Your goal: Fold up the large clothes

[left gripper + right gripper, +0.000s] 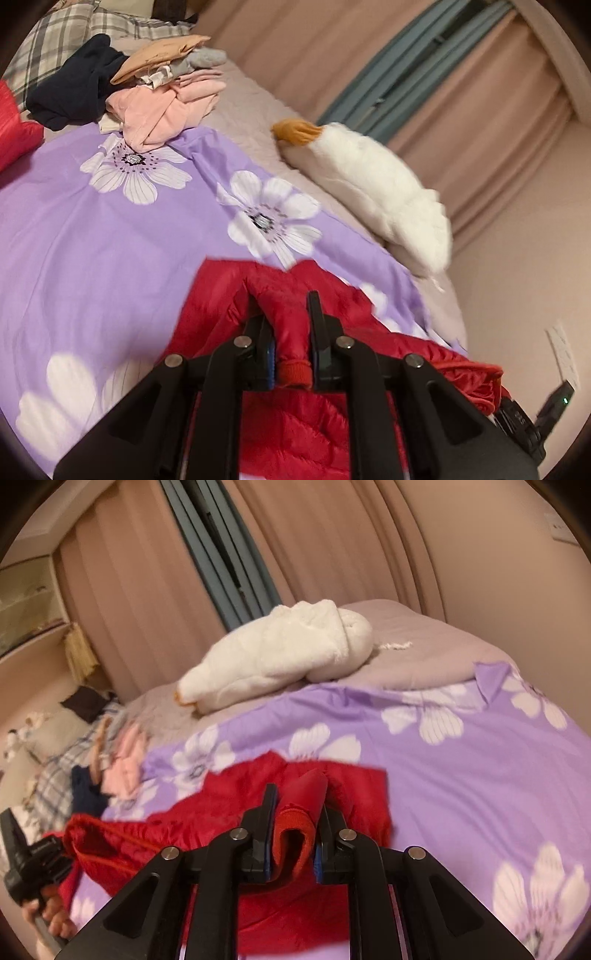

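A red quilted jacket (pixel 295 424) lies on a purple flowered bedspread (pixel 92 240). My left gripper (pixel 290 325) is shut on one red sleeve near its ribbed cuff (pixel 293 373) and holds it above the bed. My right gripper (pixel 297 808) is shut on the other sleeve at its ribbed cuff (pixel 293 834). The jacket body (pixel 207 812) hangs and spreads between the two grippers. The left gripper also shows at the left edge of the right wrist view (pixel 22 853), held by a hand.
A white plush toy (pixel 369 184) lies on the grey sheet beside the bedspread; it also shows in the right wrist view (pixel 277 657). A pile of pink, navy and tan clothes (pixel 147 96) sits near a plaid pillow (pixel 55 40). Pink curtains (pixel 332 546) hang behind the bed.
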